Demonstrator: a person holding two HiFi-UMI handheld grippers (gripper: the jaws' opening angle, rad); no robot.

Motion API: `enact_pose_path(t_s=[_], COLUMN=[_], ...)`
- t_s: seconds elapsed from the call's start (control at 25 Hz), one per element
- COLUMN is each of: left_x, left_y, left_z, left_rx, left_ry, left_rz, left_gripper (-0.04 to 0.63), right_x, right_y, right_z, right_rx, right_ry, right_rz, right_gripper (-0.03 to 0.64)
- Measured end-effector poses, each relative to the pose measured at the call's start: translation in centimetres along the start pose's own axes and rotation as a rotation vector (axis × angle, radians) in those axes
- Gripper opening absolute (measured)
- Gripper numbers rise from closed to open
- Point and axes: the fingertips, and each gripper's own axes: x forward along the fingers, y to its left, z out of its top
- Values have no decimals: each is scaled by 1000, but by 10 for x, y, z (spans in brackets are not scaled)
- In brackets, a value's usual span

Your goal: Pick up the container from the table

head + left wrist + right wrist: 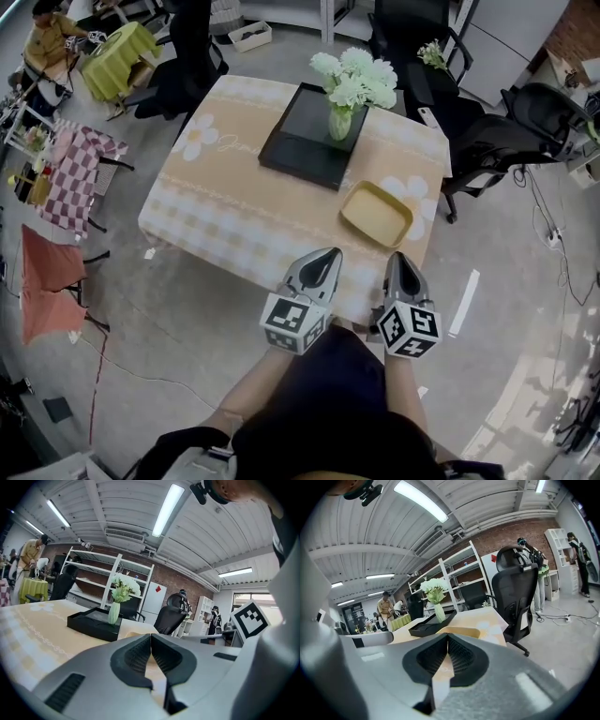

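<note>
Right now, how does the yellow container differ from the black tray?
The yellow container is smaller than the black tray. The container is empty; the tray bears a vase of flowers. The container lies by the front edge of the table, the tray farther back. Both are shallow and rest flat on it.

The floor (525, 356) is grey. Black office chairs (487, 150) stand on it. A small table (117, 52) has a green cloth. Far back is a red brick wall (501, 535) with white shelves (93, 573). Long lights (166, 510) shine above.
</note>
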Motion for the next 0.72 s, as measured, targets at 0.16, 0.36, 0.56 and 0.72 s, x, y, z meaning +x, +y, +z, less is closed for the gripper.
enact_pose_path(t_s=[0.16, 0.36, 0.56, 0.72], left_x=[15, 34, 56, 70], left_y=[2, -1, 2, 4], left_z=[7, 12, 13, 9], left_rx=[11, 19, 23, 8], left_ry=[20, 49, 72, 100], left_rz=[-25, -78, -128, -164], left_gripper=[9, 9, 9, 9], right_x=[5, 11, 23, 30], right_y=[-10, -27, -37, -43], right_z=[5, 13, 10, 8], right_rx=[21, 46, 76, 102], right_ry=[4, -11, 14, 43], right_rz=[-45, -117, -151, -178], right_gripper=[6, 6, 9, 49])
